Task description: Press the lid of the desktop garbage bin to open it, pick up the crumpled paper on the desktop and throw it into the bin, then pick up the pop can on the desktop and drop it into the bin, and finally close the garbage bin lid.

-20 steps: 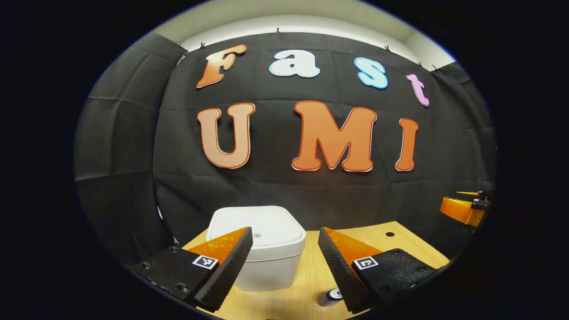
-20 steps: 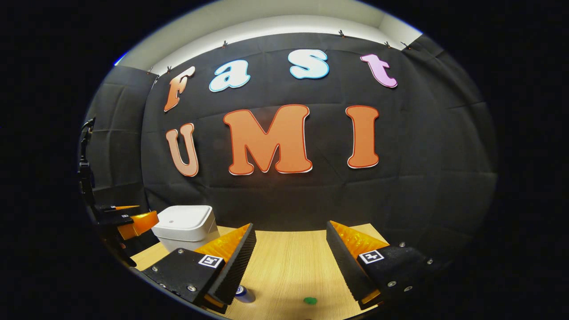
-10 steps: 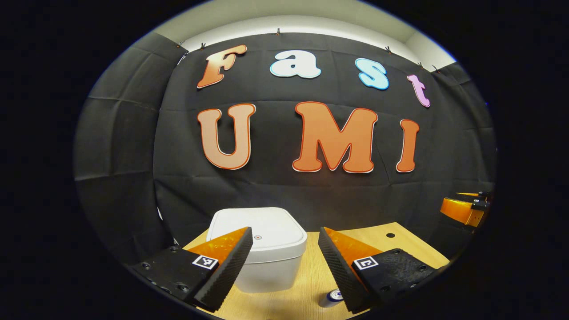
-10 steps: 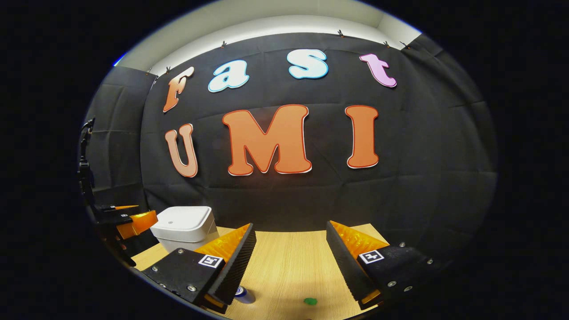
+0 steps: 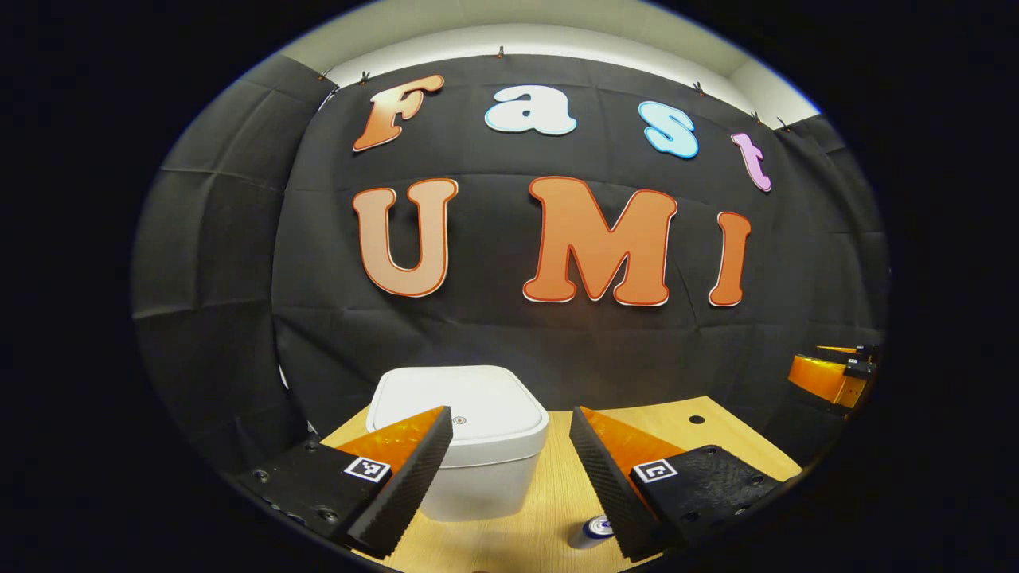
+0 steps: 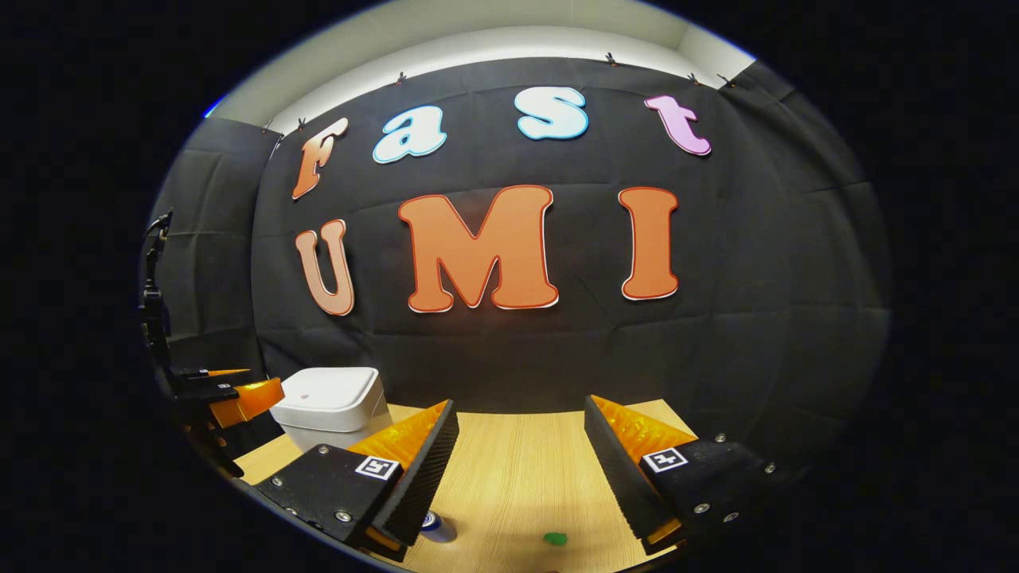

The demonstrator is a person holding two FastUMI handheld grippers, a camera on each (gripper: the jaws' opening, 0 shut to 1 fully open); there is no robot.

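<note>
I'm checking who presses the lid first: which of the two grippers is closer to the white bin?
The left gripper: the bin sits right ahead of its fingers, lid closed. The right gripper faces bare desktop, the bin off to its left.

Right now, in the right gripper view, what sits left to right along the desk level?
Left gripper → garbage bin, lid down → pop can → small green scrap.

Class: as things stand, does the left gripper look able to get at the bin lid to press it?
Probably yes. The left gripper is open, holding nothing, with the closed bin lid just ahead between its fingers. Nothing lies between them; the can stands off to the side.
</note>
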